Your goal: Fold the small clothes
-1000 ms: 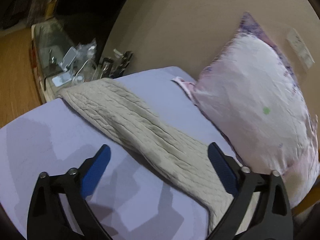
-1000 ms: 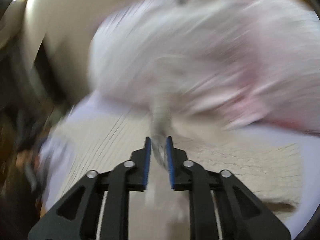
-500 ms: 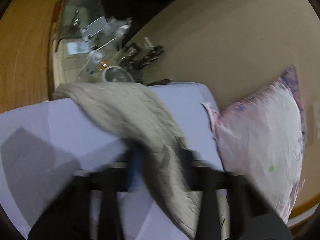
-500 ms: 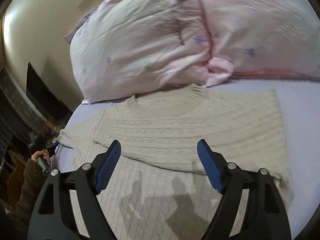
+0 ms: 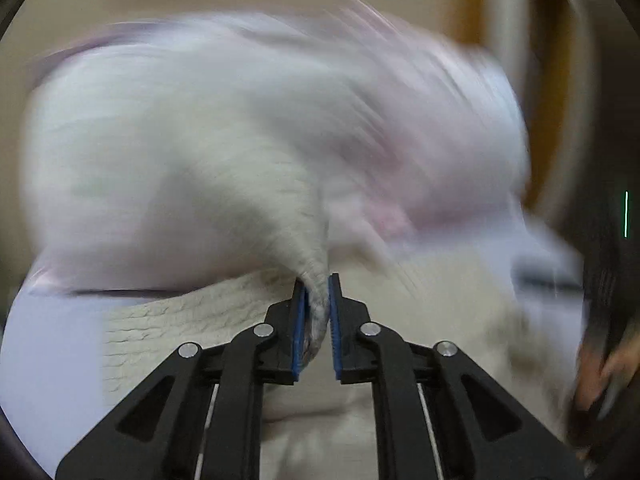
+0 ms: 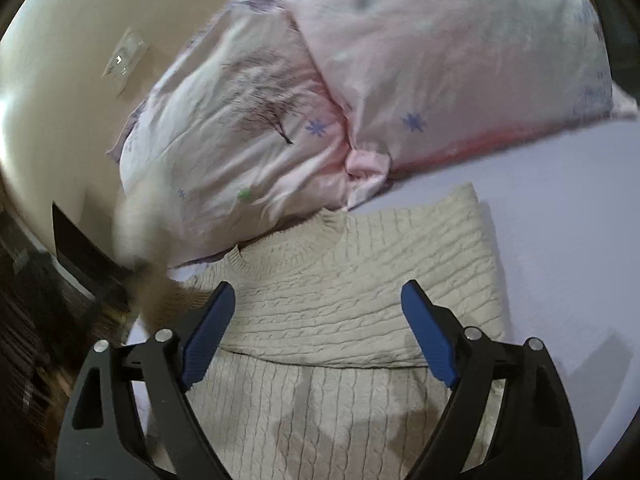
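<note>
A beige cable-knit sweater (image 6: 352,280) lies flat on the lavender bed sheet (image 6: 560,232), its right sleeve folded across the body and its neckline toward the pillows. My right gripper (image 6: 318,328) is open and empty, hovering just above the sweater's chest. My left gripper (image 5: 317,312) is shut on the sweater's left sleeve (image 5: 288,216), which rises from the pads in a lifted fold; this view is heavily motion-blurred. In the right wrist view the lifted sleeve (image 6: 140,224) is a beige blur at the left.
Two pink patterned pillows (image 6: 440,60) lean against the beige wall (image 6: 60,60) right behind the sweater's collar. The bed's left edge (image 6: 136,328) drops to dark furniture and floor. Bare sheet lies to the right of the sweater.
My left gripper closed on the left sleeve and swung it up and toward the sweater's body. My right gripper let go of the right sleeve, opened, and now hovers over the folded part.
</note>
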`<state>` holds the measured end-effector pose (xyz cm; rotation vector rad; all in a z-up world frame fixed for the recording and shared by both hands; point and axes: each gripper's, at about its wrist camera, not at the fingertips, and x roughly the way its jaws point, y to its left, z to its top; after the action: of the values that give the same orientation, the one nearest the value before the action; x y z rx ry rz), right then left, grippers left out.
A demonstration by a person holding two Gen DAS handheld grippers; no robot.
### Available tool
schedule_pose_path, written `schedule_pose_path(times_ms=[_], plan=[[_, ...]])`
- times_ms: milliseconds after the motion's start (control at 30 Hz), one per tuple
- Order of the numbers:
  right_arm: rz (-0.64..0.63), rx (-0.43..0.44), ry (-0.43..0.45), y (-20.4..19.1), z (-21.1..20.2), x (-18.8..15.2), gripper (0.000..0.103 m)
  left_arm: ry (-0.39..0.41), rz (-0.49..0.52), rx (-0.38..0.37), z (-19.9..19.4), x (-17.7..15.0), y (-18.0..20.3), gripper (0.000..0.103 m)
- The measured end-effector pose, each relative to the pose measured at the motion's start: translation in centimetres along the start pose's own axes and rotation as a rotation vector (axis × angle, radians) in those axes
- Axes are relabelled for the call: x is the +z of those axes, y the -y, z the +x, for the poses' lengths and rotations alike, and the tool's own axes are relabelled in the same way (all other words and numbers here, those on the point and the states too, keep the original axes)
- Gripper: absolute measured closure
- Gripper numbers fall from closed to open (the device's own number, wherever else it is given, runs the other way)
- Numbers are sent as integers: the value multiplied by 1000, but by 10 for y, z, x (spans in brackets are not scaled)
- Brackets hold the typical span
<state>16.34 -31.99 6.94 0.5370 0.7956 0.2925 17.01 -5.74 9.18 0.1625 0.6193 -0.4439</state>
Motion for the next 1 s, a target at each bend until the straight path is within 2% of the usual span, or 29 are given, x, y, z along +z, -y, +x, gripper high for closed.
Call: schedule_pose_path(times_ms=[67, 133, 200, 233, 267, 367, 467, 567, 600, 700, 767, 867, 933, 967, 1000], plan=[[60, 0, -36, 17, 9, 1, 18, -100, 146, -23, 34, -19, 52, 92], [114, 0, -69, 32, 13, 0, 24, -106, 142, -57, 30, -29, 61, 92], [153, 18, -99, 45, 17, 1, 30, -56, 73, -53, 4, -33, 39, 82], [165, 17, -108, 49, 20, 2, 33, -31, 31, -38, -9, -35, 26, 63], [174, 16, -111, 51, 21, 2, 35, 0, -28, -8, -29, -40, 2, 49], [213, 29, -119, 55, 30, 7, 46, -6, -160, 74, -68, -64, -53, 47], [229, 34, -117, 53, 42, 16, 50, -53, -308, 79, -90, -95, -89, 47], [259, -6, -128, 54, 61, 27, 55, -105, -423, 66, -105, -130, -112, 46], [271, -19, -135, 56, 68, 29, 59, -114, -447, 62, -108, -139, -116, 45], [261, -34, -162, 56, 92, 33, 91, -134, -499, 48, -114, -163, -118, 41], [255, -27, -117, 53, 86, 34, 92, -151, -521, 33, -117, -174, -119, 41], [233, -6, -5, 45, 45, 30, 92, -168, -525, -6, -120, -184, -113, 40], [216, -75, 51, 47, 17, 19, 92, -175, -510, -25, -121, -188, -105, 38], [210, -115, 48, 48, 12, 15, 90, -170, -503, -28, -123, -190, -103, 37], [206, -153, 25, 52, 9, 10, 81, -169, -499, -34, -123, -190, -101, 36]])
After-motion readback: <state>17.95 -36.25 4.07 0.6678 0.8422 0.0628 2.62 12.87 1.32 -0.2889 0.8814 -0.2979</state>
